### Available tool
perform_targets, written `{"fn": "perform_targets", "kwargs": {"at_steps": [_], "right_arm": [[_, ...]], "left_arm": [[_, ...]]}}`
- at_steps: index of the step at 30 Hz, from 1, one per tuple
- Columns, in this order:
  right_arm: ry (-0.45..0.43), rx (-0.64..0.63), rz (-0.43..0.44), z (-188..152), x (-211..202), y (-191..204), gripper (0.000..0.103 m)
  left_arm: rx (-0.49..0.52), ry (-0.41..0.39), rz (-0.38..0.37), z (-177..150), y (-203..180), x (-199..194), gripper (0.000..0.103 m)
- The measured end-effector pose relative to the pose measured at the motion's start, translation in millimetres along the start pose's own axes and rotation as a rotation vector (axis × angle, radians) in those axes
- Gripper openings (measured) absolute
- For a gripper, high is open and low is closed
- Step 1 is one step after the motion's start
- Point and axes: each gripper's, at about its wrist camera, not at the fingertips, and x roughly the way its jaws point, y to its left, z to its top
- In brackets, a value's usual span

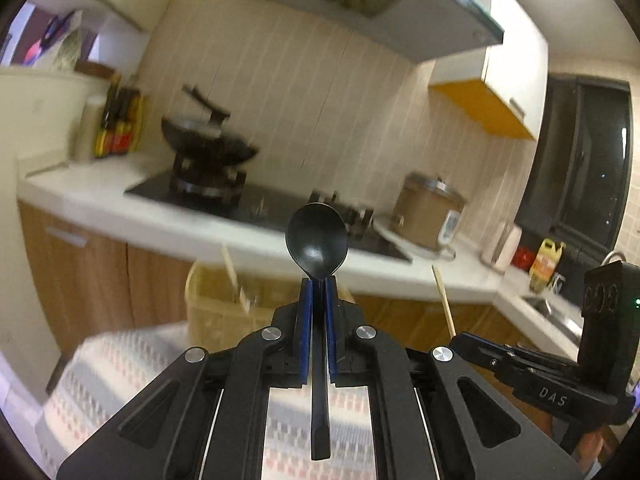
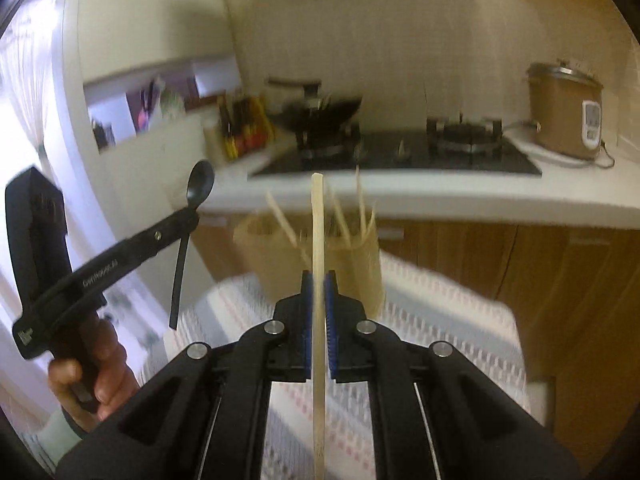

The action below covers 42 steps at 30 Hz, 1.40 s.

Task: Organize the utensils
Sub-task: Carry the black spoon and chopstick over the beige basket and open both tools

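Note:
My left gripper point(image 1: 319, 280) is shut on a black spoon point(image 1: 316, 236), bowl pointing up and handle hanging down between the fingers. It also shows in the right wrist view point(image 2: 192, 212), held up at the left with the spoon point(image 2: 200, 186). My right gripper point(image 2: 319, 276) is shut on a pale wooden chopstick point(image 2: 317, 220), held upright; the chopstick point(image 1: 443, 300) also shows in the left wrist view. A yellow utensil basket point(image 2: 360, 256) with several chopsticks stands on the patterned tablecloth point(image 2: 440, 312) just beyond both grippers; it also shows in the left wrist view point(image 1: 212, 304).
Behind the table runs a white counter point(image 2: 440, 196) with a gas hob point(image 2: 400, 160), a black wok point(image 1: 208, 144), sauce bottles point(image 1: 118, 128), and a brown rice cooker point(image 2: 564, 112). A sink point(image 1: 552, 312) lies at the right. Wooden cabinets point(image 2: 560, 272) stand below the counter.

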Motion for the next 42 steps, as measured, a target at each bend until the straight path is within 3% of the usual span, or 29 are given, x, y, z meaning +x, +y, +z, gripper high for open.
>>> {"fn": "perform_targets", "kwargs": {"at_steps": [8, 18, 27, 35, 42], "right_arm": [[-0.116, 0.017, 0.017, 58, 35, -8, 0.004], [-0.247, 0.005, -0.008, 96, 83, -11, 0.004], [-0.306, 0.044, -0.041, 85, 130, -31, 0.004], [-0.353, -0.019, -0.073, 64, 146, -26, 0.004], [-0.367, -0.043, -0.045, 52, 145, -28, 0.004]], "left_arm": [[-0.047, -0.143, -0.049, 40, 6, 32, 0.004], [-0.096, -0.193, -0.048, 51, 23, 81, 0.004], [-0.148, -0.179, 0.001, 28, 53, 121, 0.004], [-0.008, -0.201, 0.141, 5, 42, 135, 0.004], [0.016, -0.178, 0.165, -12, 42, 141, 0.005]]}}
